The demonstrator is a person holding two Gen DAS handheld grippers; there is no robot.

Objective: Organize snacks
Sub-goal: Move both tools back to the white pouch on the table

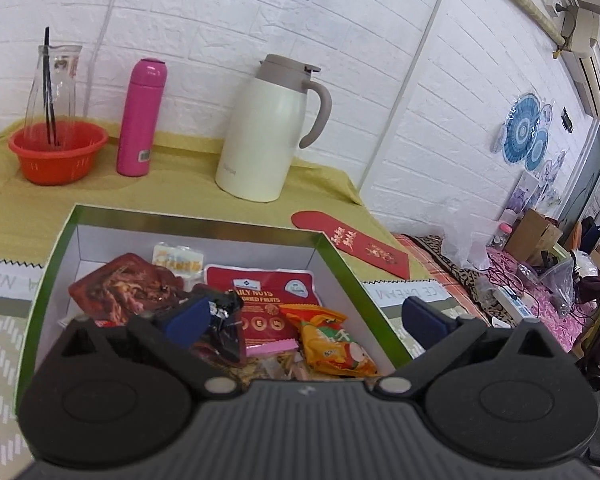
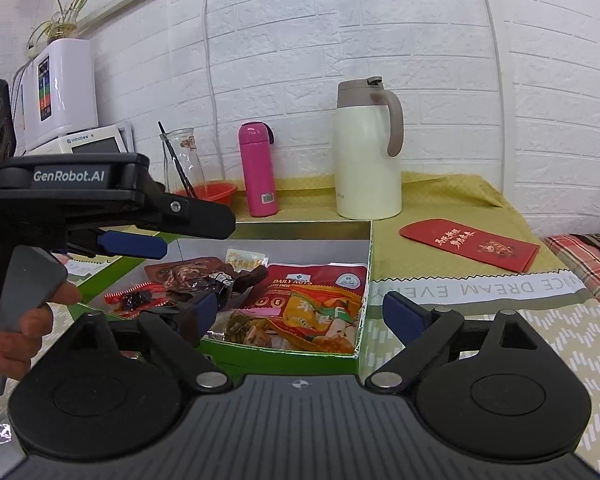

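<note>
— Across the middle of both frames, what sits on the bench [image 1: 4,208]?

— A green-rimmed box [image 1: 340,258] with white inner walls, open at the top and full of snacks. In the left wrist view, a red nuts and dried fruits pouch [image 1: 268,292] lies flat at the centre, an orange packet [image 1: 332,340] is lower right of it, and a dark reddish-brown packet [image 1: 108,288] is at the box's left side. A small pale packet [image 1: 178,260] lies near the far wall.

— And the left gripper [image 1: 302,318]?

— Spread wide, nothing between the blue pads [image 1: 424,316]. One pad is over the box's contents beside a black crinkled wrapper [image 1: 220,304]; the other is outside the box's right wall. From the right wrist view it enters at left of the frame, held in a hand [image 2: 28,320], its fingers reaching over the box's left edge.

— The right gripper [image 2: 296,312]?

— Also spread apart and empty, low in the frame, facing the box's near wall.

— What else is behind?

— A cream thermos jug [image 1: 264,136], a pink bottle [image 1: 140,116], an orange basket [image 1: 56,152] and a glass carafe [image 1: 52,88] along the white brick wall. A red envelope [image 1: 352,244] lies flat right of the box, apart from it.
</note>
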